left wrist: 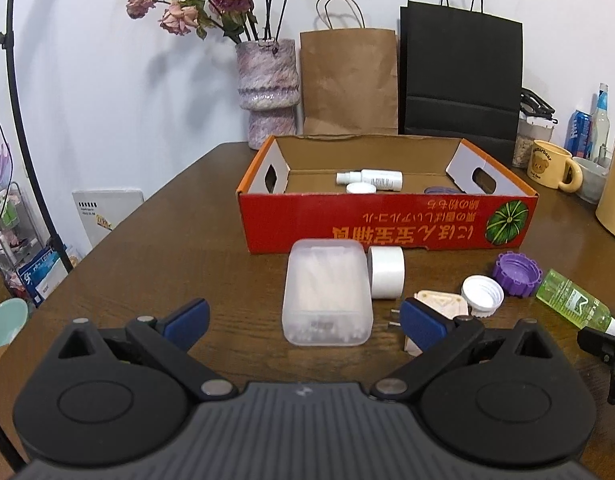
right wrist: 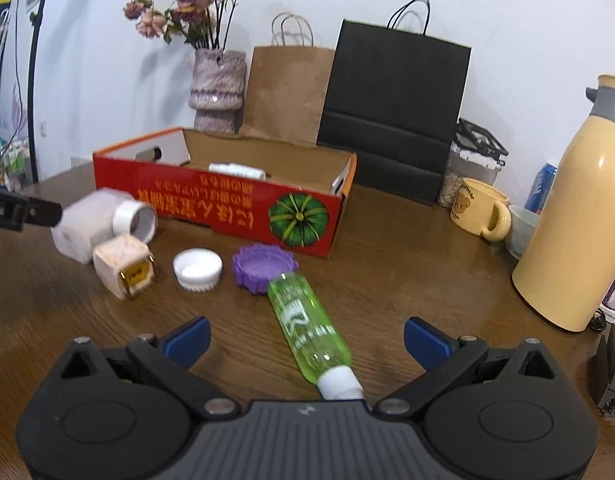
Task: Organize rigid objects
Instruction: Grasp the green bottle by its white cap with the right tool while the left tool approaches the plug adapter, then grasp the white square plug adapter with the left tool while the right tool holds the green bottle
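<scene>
My left gripper [left wrist: 305, 324] is open, its blue pads on either side of a frosted plastic box [left wrist: 326, 292] of cotton swabs lying on the table. A white tape roll [left wrist: 386, 272] touches the box's right side. A cream plug adapter [left wrist: 439, 308], a white cap [left wrist: 482, 294] and a purple lid [left wrist: 517, 273] lie to the right. My right gripper [right wrist: 306, 340] is open over a green bottle [right wrist: 307, 328] lying on its side, white cap toward me. The red cardboard box [left wrist: 387, 220] behind holds a white bottle [left wrist: 371, 179] and a white jar lid [left wrist: 360, 188].
A vase of dried roses [left wrist: 267, 92], a brown paper bag [left wrist: 349, 80] and a black bag [left wrist: 461, 80] stand against the wall. A yellow mug [right wrist: 479, 208], a small bowl [right wrist: 521, 230] and a tall cream thermos [right wrist: 575, 216] occupy the right side.
</scene>
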Demonstrator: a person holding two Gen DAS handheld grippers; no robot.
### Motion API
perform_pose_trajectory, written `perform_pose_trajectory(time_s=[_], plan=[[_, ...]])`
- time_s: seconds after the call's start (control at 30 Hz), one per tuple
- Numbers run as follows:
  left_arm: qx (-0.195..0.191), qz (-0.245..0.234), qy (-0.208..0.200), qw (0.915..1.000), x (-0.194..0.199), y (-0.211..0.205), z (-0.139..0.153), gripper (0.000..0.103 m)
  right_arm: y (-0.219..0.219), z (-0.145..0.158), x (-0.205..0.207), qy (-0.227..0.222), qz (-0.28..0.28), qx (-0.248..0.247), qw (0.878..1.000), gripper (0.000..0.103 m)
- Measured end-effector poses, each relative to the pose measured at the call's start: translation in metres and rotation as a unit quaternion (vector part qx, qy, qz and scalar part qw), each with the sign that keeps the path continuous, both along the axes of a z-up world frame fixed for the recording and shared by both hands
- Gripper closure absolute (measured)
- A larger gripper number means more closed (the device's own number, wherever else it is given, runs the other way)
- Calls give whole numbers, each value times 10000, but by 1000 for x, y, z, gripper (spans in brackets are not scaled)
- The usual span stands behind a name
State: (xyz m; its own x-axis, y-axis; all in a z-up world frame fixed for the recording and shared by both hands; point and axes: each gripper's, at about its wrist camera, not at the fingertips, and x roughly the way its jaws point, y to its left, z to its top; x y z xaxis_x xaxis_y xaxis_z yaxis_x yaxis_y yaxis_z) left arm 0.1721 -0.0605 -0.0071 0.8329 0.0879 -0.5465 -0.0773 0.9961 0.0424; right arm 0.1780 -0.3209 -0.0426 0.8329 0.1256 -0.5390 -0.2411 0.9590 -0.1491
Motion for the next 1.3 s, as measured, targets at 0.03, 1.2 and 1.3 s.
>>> perform_pose_trajectory(time_s=[0.03, 1.2, 1.3], plan=[[-6, 6, 19, 10000, 0, -1, -1, 0, -2, -2, 2, 36, 16, -7, 10000, 1], [-113, -379, 176, 9991, 20, -47, -22, 0, -10, -11, 15, -182, 378, 464, 9980, 72], [-86, -425, 196, 9989, 24, -53, -25, 0, -8, -10, 13, -253, 376, 473, 9979, 72]])
